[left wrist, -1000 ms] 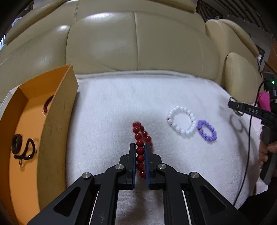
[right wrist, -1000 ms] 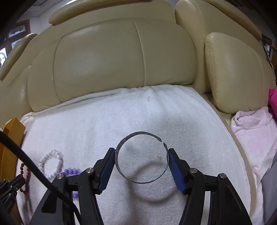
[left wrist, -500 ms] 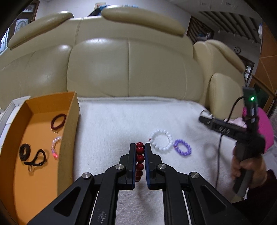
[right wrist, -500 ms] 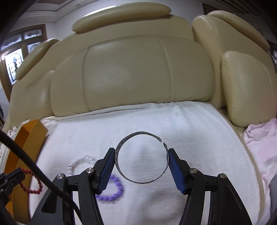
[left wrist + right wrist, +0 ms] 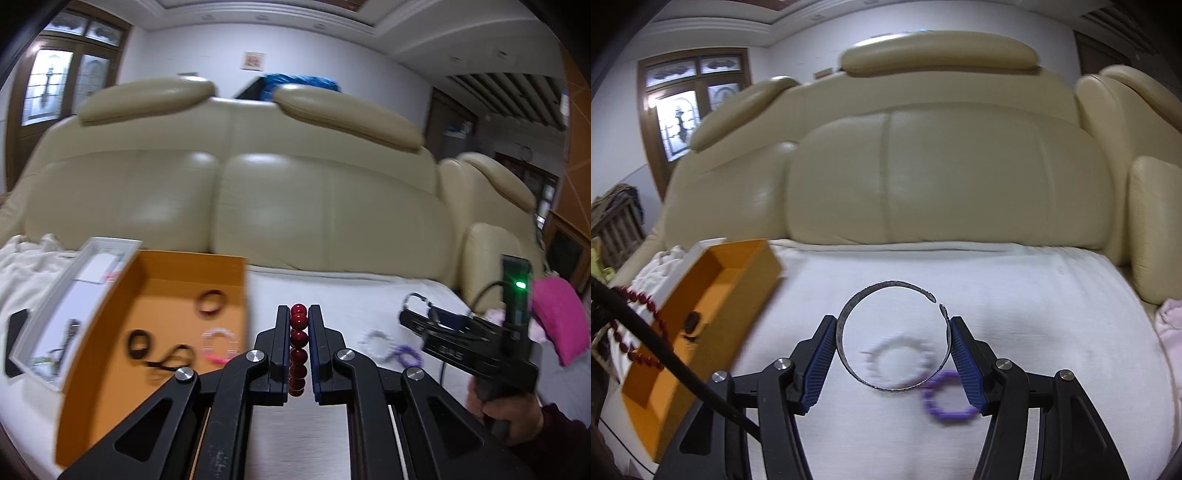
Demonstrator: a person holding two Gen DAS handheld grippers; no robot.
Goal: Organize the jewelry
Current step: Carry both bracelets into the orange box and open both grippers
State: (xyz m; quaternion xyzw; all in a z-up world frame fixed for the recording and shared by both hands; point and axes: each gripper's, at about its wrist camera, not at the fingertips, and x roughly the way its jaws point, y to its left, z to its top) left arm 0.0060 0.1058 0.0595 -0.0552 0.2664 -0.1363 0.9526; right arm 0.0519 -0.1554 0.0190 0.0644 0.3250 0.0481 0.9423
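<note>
Above the white towel (image 5: 1015, 295) spread over the seat of a cream leather sofa (image 5: 295, 192), the left gripper (image 5: 299, 325) is pressed together on a red bead bracelet (image 5: 298, 343) — the beads stand in a line between its two fingers, and the strand is clear of the towel. To its left sits an orange box (image 5: 110, 317), open at the top, with a dark ring-shaped band (image 5: 211, 302), a pink-and-white bead bracelet (image 5: 218, 345) and a black looped piece (image 5: 155, 349) lying on its floor. Just beyond the box lies a white tray (image 5: 74, 291).

The right gripper (image 5: 892, 354) pinches a thin silver open bangle (image 5: 892, 336) across its width, blue pads touching the band on either side, the gap in the band up and to the right. Below it, on the towel, lie a white bead bracelet (image 5: 899, 360) and a purple bead bracelet (image 5: 947, 400), side by side and touching or nearly so — blur hides which. In the right wrist view the red beads hang at the far left, in front of the orange box. A hand (image 5: 511, 410) in a dark red sleeve (image 5: 554, 443) grips the right gripper's handle, where a green light (image 5: 521, 284) glows.
</note>
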